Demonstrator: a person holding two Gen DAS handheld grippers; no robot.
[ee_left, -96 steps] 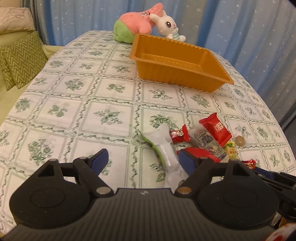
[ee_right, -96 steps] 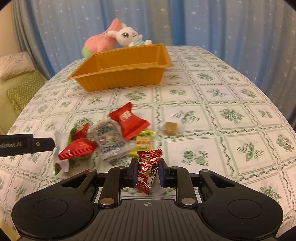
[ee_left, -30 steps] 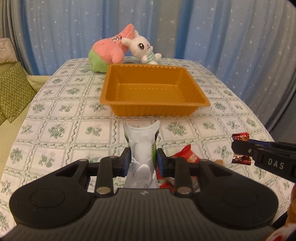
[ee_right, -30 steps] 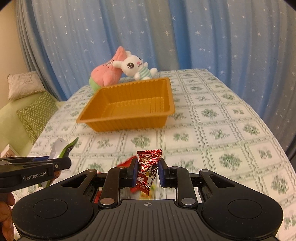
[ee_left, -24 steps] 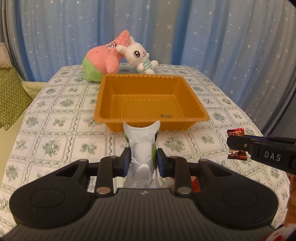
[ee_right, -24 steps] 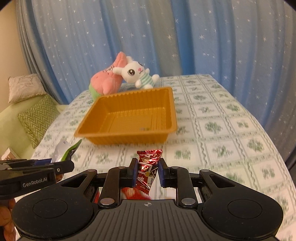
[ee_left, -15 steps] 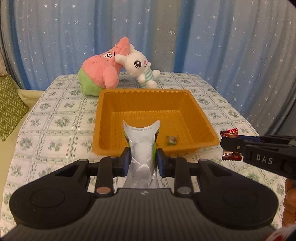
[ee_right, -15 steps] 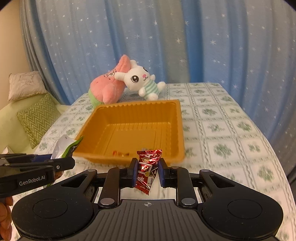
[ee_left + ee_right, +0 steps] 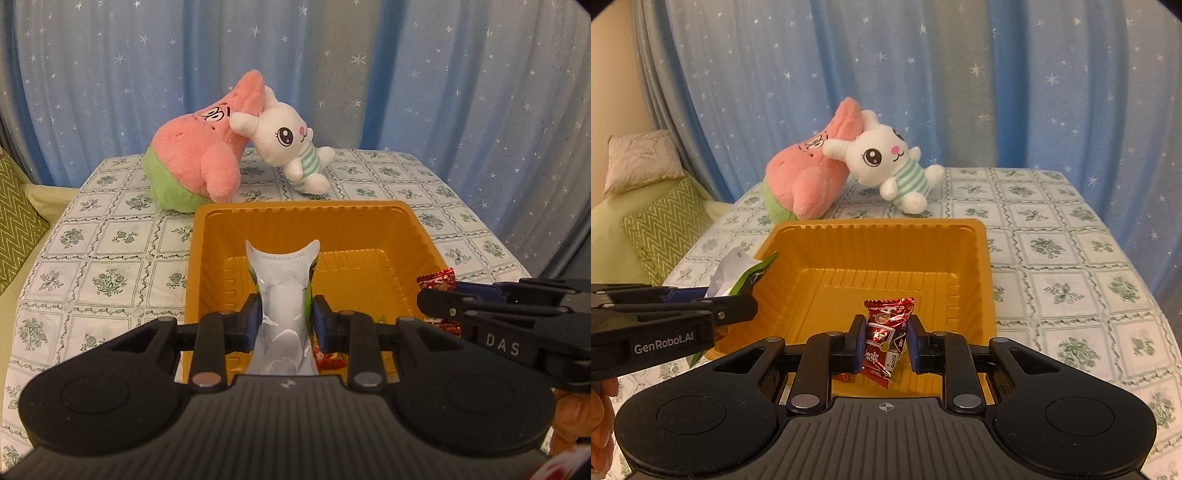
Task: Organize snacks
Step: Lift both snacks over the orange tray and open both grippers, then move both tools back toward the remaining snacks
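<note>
Warm, even indoor light fills both fisheye views; shadows stay soft, the silver foil snack pouch (image 9: 283, 295) glints faintly, edges bend and darken at corners, focus stays sharp

Left gripper (image 9: 284, 319) fingers clamp silver pouch (image 9: 283, 295) over orange tray (image 9: 421, 236); red wrapper (image 9: 328, 360), seemingly inside.

- The left wrist view looks forward along the left claw (image 9: 283, 322), close above the near rim of the orange tray (image 9: 424, 236), facing the curtain (image 9: 110, 74).
- The right wrist view looks the same way along the right claw (image 9: 884, 341), just as near (set a little to the right).
- Both share the tray, the plush toys (image 9: 236, 155) and the surface (image 9: 110, 236); each catches the other claw at its edge.
</note>
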